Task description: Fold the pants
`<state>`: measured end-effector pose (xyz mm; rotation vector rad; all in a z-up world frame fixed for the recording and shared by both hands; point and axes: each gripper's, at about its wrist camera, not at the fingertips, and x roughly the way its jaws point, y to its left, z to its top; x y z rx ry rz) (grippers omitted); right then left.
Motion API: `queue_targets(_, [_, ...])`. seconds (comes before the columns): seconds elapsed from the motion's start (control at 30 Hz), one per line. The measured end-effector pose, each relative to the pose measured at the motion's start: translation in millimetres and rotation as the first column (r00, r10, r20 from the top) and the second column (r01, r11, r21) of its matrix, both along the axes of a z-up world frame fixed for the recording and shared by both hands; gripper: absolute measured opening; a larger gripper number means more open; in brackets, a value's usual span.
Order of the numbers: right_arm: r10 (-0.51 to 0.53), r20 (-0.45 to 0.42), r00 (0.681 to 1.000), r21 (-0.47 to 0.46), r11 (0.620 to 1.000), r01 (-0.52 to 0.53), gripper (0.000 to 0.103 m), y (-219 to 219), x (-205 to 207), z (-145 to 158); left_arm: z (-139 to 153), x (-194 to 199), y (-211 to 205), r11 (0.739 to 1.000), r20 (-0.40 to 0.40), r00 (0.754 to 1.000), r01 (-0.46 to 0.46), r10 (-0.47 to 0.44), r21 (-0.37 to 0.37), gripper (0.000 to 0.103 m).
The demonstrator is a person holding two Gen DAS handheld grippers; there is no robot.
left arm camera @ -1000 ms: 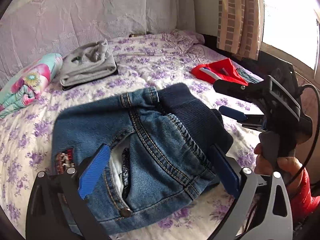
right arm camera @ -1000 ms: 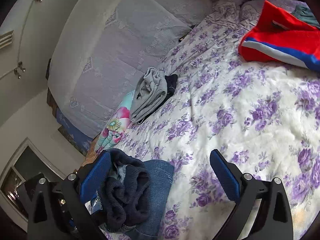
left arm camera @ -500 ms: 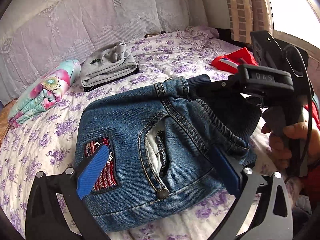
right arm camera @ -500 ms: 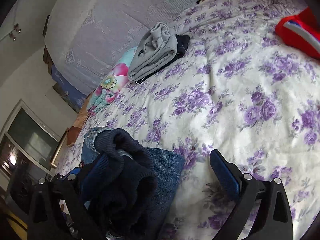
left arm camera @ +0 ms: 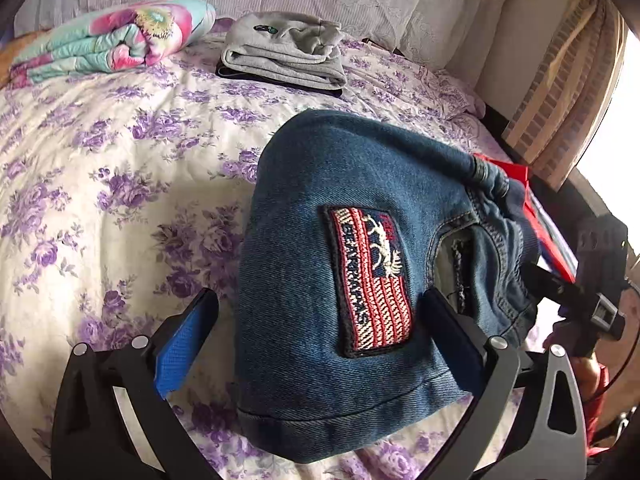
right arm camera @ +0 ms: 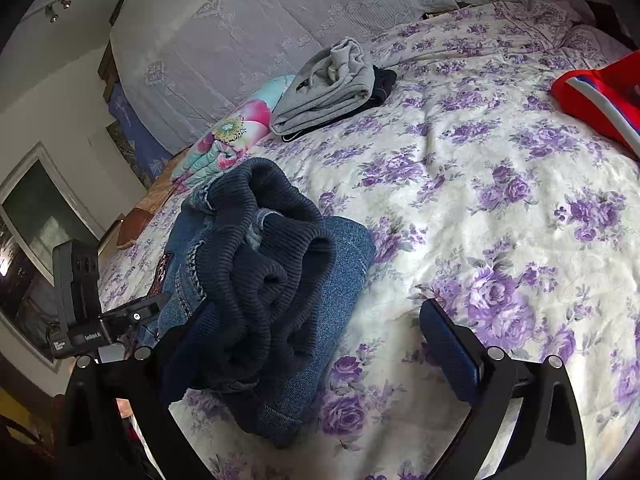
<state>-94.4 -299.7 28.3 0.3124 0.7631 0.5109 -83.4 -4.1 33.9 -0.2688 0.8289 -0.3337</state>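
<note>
The blue jeans (left arm camera: 304, 320) lie folded into a compact bundle on the flowered bedspread (left arm camera: 100, 184), a red striped flag patch (left arm camera: 372, 280) facing up. My left gripper (left arm camera: 320, 340) is open at the bundle's near edge, with the denim between its fingers. In the right wrist view the jeans (right arm camera: 344, 276) show their dark ribbed waistband (right arm camera: 260, 264) bunched on top. My right gripper (right arm camera: 320, 348) is open, its left finger against the waistband side and its right finger over bare bedspread. Whether either one touches the cloth is unclear.
A folded grey garment on a dark one (left arm camera: 284, 56) and a rolled floral blanket (left arm camera: 116, 40) sit near the lace-covered headboard. A red garment (right arm camera: 600, 100) lies at the far right of the bed. A curtain and bright window (left arm camera: 560, 80) are on the right.
The left view has swung round the jeans, so the flag patch is now central and the pocket lies to the right. The right view has drawn closer to the waistband. Both grippers stay open.
</note>
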Motion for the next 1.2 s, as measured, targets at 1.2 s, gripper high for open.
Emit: queue_targets(1.2, [0.158, 0.090, 0.983, 0.022, 0.987, -0.161, 0.077, 48.3, 113.8, 87.6, 91.4, 102.5, -11.3, 0.999, 0.107, 0.993, 0.037, -0.040, 0.032, 0.079])
